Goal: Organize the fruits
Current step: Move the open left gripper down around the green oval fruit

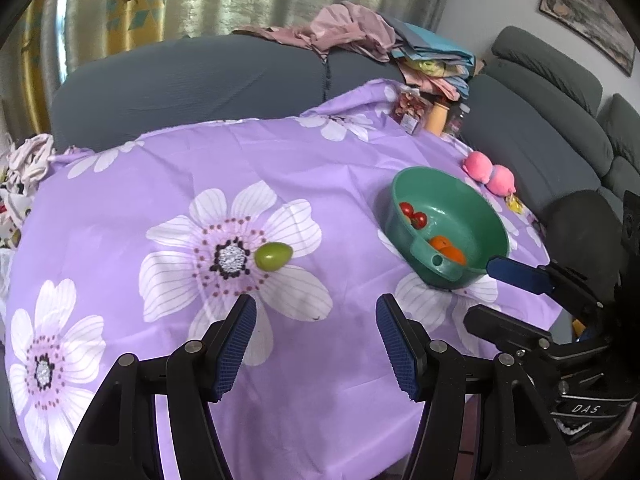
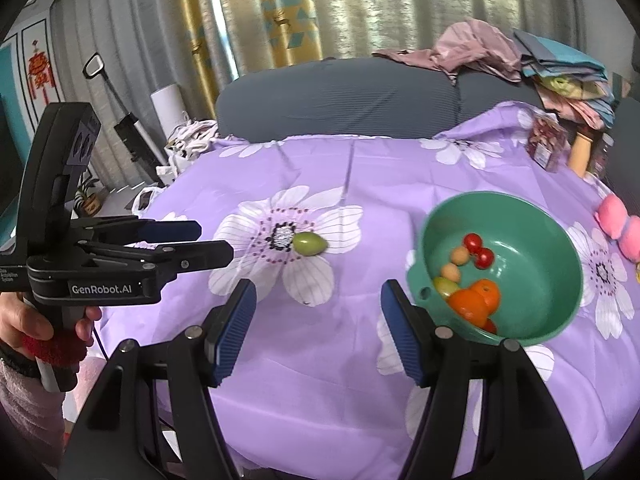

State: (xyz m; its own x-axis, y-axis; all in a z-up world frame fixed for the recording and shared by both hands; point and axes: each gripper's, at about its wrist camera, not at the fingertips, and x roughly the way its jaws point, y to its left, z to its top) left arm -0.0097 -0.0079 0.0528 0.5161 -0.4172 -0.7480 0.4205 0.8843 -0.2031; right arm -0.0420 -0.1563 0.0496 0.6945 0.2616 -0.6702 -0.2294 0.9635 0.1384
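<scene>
A green oval fruit (image 1: 273,256) lies alone on the purple flowered cloth, beside a flower's centre; it also shows in the right wrist view (image 2: 310,243). A green bowl (image 1: 472,200) (image 2: 552,236) to its right holds red cherry tomatoes (image 2: 478,250), oranges (image 2: 476,300) and small pale fruits (image 2: 456,264). My left gripper (image 1: 316,340) is open and empty, hovering near the table's front, short of the green fruit. My right gripper (image 2: 318,328) is open and empty, just left of the bowl's near rim.
The table (image 1: 240,160) carries a pink plush toy (image 1: 490,172) behind the bowl and jars (image 1: 416,114) at the far right corner. A grey sofa (image 1: 200,76) with piled clothes wraps the back and right. The left gripper's body (image 2: 100,264) shows at left in the right view.
</scene>
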